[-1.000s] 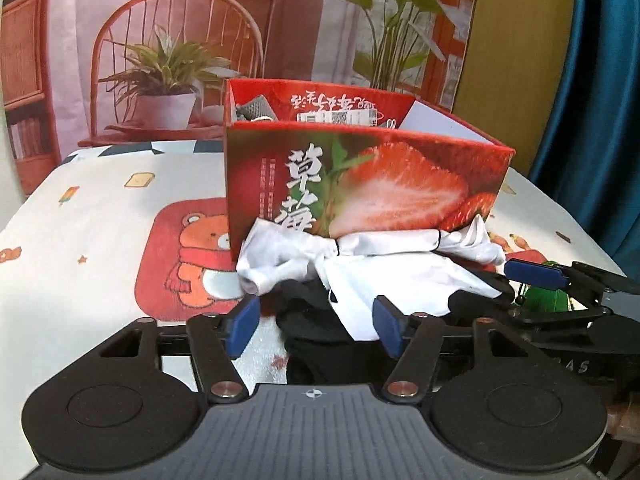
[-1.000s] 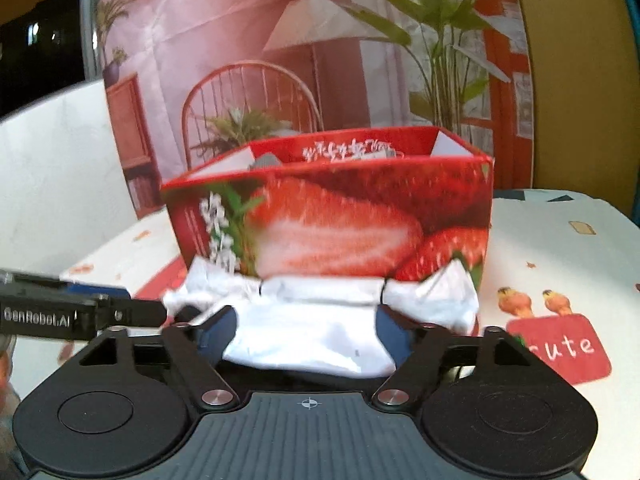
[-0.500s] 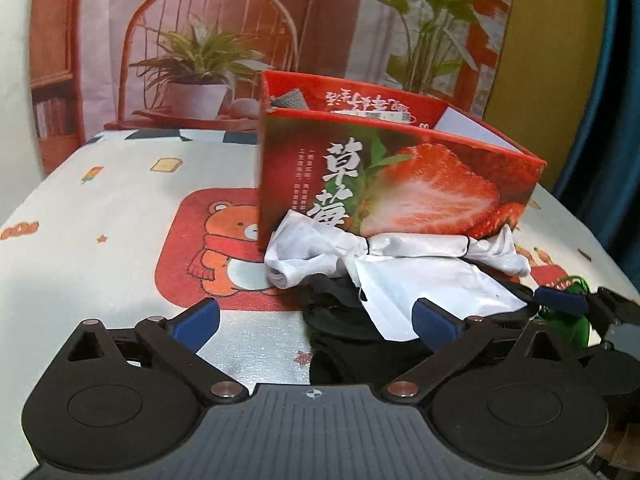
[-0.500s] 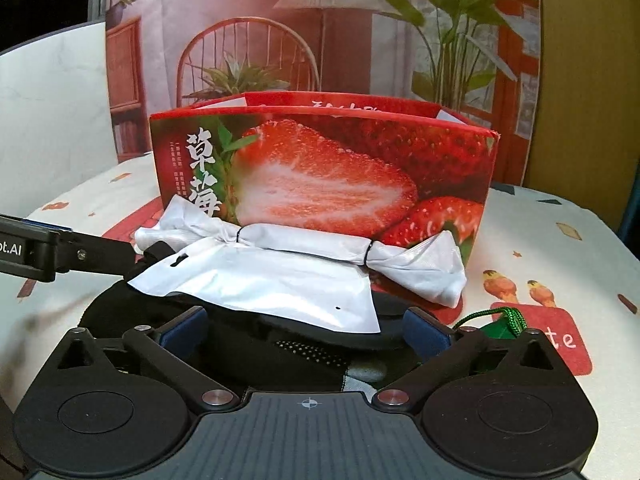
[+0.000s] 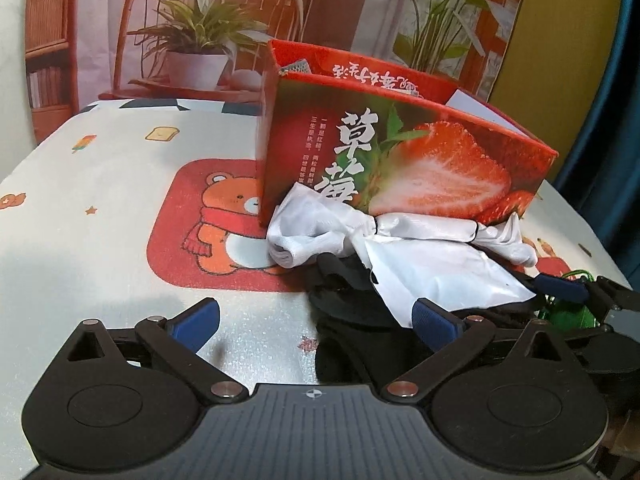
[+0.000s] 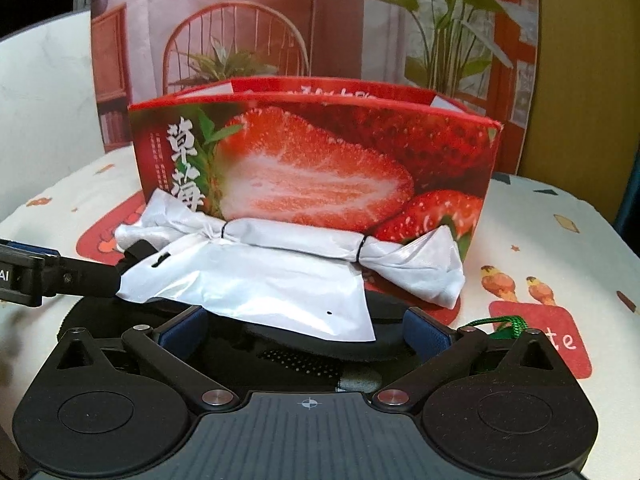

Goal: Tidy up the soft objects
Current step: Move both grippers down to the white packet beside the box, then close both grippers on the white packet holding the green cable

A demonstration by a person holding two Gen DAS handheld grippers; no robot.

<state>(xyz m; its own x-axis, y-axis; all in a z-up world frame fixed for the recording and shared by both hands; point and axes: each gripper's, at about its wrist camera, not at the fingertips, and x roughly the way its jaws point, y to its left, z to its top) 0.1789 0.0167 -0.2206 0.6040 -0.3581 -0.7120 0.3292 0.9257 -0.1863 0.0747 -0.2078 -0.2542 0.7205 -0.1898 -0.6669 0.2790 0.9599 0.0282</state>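
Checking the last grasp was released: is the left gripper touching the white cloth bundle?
Cannot tell. In the left wrist view the left gripper has its jaws spread wide, but the white cloth bundle overlaps its right pad, so no gap or contact shows plainly.

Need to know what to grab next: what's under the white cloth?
A black soft item lies under the white cloth, showing at its near edge. A green cord lies beside it. How far the black item reaches underneath is covered.

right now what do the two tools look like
Both look alike: a matte black ribbed body with two round discs, black linkage arms with silver pivot pins, and blue pads on the fingertips. The left tool and right tool each carry a small white crosshair mark; white lettering shows on the left tool's side.
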